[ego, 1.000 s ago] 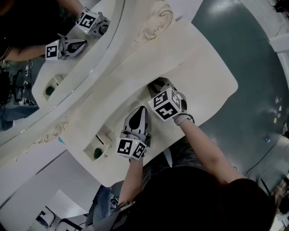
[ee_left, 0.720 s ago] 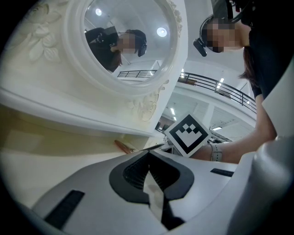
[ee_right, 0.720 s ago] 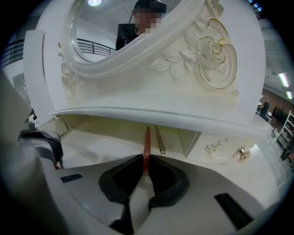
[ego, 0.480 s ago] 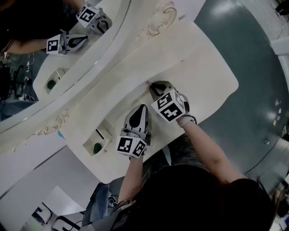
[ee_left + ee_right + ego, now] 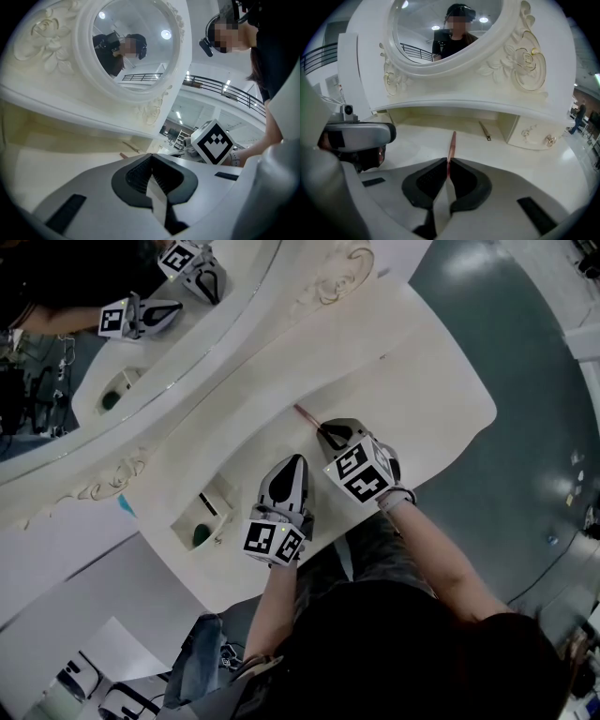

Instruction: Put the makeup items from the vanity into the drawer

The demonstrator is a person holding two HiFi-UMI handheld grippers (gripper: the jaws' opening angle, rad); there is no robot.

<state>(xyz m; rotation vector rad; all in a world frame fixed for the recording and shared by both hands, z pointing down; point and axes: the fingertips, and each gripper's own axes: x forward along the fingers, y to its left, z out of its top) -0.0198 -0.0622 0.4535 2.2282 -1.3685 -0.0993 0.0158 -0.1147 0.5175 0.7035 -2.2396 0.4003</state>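
Reddish-brown makeup pencil [image 5: 451, 145] is clamped in the right gripper [image 5: 448, 164], whose jaws have just been closing, over the cream vanity top [image 5: 534, 159]. The left gripper [image 5: 151, 161], alongside, is closed on nothing.

The cream bench [image 5: 427, 395] has a curved front edge. A slim brown pencil [image 5: 485, 130] lies on it at the back, just beside a small cabinet [image 5: 536, 133] with gilt knobs. An open drawer [image 5: 218, 509] at its left end holds something dark green.

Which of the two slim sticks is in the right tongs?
The reddish pencil, on which the right tongs have just been closing; the brown stick lies loose farther back.
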